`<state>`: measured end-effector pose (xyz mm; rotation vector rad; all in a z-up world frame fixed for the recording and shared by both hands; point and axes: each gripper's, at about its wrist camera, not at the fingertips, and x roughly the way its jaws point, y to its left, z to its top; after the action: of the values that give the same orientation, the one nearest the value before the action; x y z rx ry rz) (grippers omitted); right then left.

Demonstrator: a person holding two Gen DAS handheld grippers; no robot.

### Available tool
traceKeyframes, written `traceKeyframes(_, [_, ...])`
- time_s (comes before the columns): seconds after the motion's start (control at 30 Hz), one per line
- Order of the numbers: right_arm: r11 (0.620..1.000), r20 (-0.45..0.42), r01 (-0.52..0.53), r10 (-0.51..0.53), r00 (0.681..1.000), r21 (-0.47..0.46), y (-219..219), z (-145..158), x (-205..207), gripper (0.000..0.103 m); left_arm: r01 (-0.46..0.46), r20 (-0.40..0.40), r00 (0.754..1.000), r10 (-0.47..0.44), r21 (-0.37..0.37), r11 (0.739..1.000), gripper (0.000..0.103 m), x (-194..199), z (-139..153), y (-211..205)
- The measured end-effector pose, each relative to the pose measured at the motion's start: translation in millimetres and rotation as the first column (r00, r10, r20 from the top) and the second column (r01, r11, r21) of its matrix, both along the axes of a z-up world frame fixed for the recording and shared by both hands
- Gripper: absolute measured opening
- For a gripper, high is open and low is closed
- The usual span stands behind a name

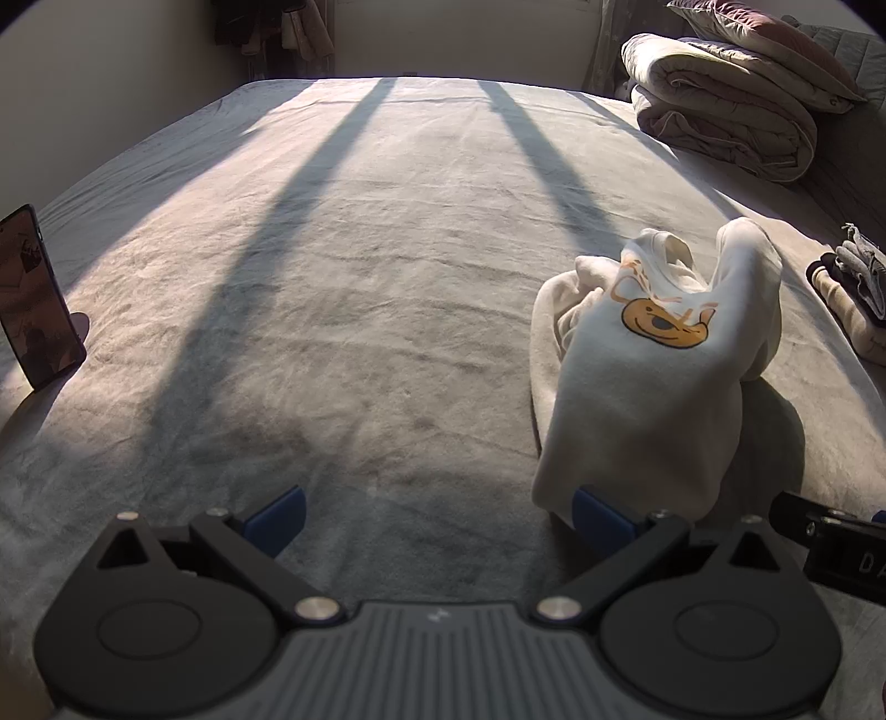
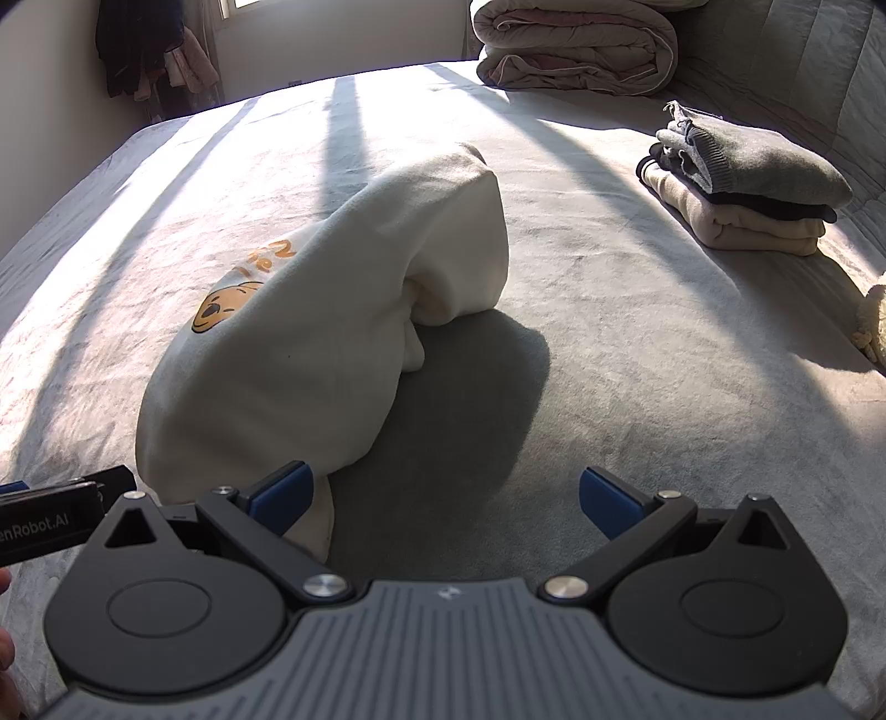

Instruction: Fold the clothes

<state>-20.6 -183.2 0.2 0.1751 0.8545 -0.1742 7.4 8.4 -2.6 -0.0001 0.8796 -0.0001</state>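
A cream sweatshirt with an orange bear print lies bunched in a heap on the grey bed sheet. In the left wrist view it sits to the right, its near hem touching my right-hand blue fingertip. My left gripper is open with only sheet between its fingers. In the right wrist view the sweatshirt lies left of centre, its hem draped against the left blue fingertip. My right gripper is open, with nothing held.
A stack of folded clothes sits at the right side of the bed. A folded duvet lies at the head. A phone stands propped at the left edge. Clothes hang in the far corner.
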Motion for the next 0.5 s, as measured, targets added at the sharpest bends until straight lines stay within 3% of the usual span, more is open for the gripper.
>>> traceKeyframes(0.23, [0.999, 0.036, -0.015, 0.016, 0.999, -0.029, 4.0, 4.8, -0.6, 0.103, 0.010, -0.009, 1.000, -0.010, -0.033, 0.999, 0.102, 3.0, 3.8, 4.0])
traceKeyframes(0.4, [0.993, 0.092, -0.112, 0.113, 0.989, -0.022, 7.9, 24.4, 12.9, 0.103, 0.008, -0.022, 1.000, -0.010, -0.097, 0.995, 0.102, 20.6, 17.4, 15.8])
traceKeyframes(0.5, [0.987, 0.123, -0.160, 0.161, 0.979, -0.014, 9.4, 35.5, 22.5, 0.103, -0.020, 0.021, 1.000, 0.023, -0.131, 0.991, 0.102, 31.0, 22.9, 25.4])
